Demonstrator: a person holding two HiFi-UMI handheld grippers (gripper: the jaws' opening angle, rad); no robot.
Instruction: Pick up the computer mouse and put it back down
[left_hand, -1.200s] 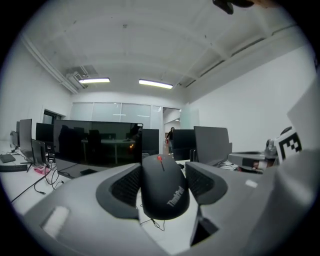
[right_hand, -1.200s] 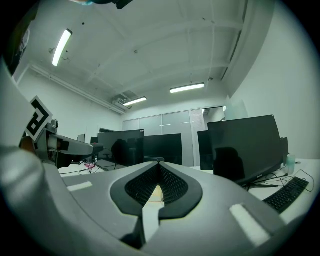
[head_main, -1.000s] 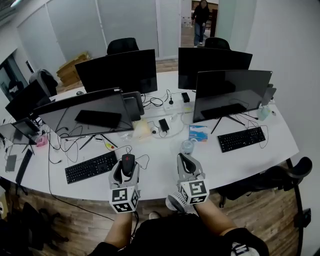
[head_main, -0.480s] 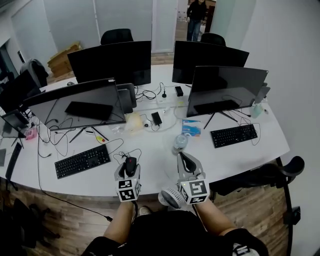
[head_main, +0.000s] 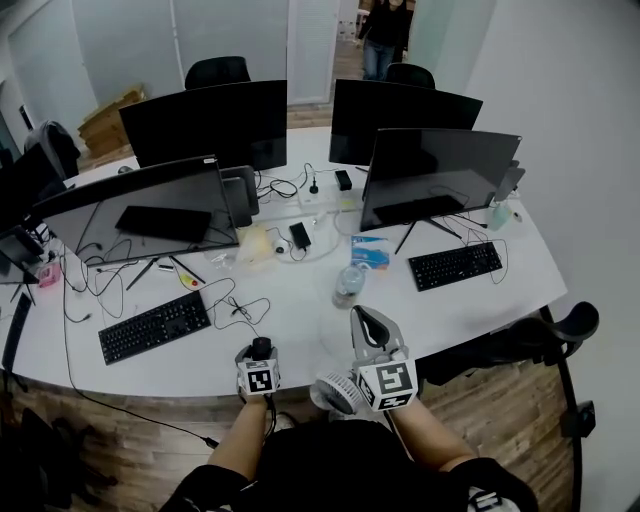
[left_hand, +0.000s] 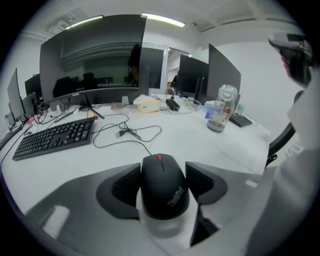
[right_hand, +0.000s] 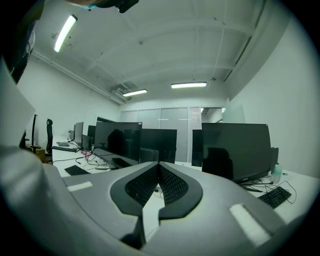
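Left gripper (left_hand: 162, 172) pinches mouse (left_hand: 164, 185) by its sides, right gripper (right_hand: 159, 172) jaws pressed together w/ nothing between: lower mouse level onto desk (left_hand: 210, 150), cable (left_hand: 131, 140) slack, then release.

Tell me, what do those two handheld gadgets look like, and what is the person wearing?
The left gripper and right gripper are light grey plastic shells. Their curved tongs are lined with black ribbed pads. Each carries a white cube printed with black square markers at its back end. The person wears dark clothing.
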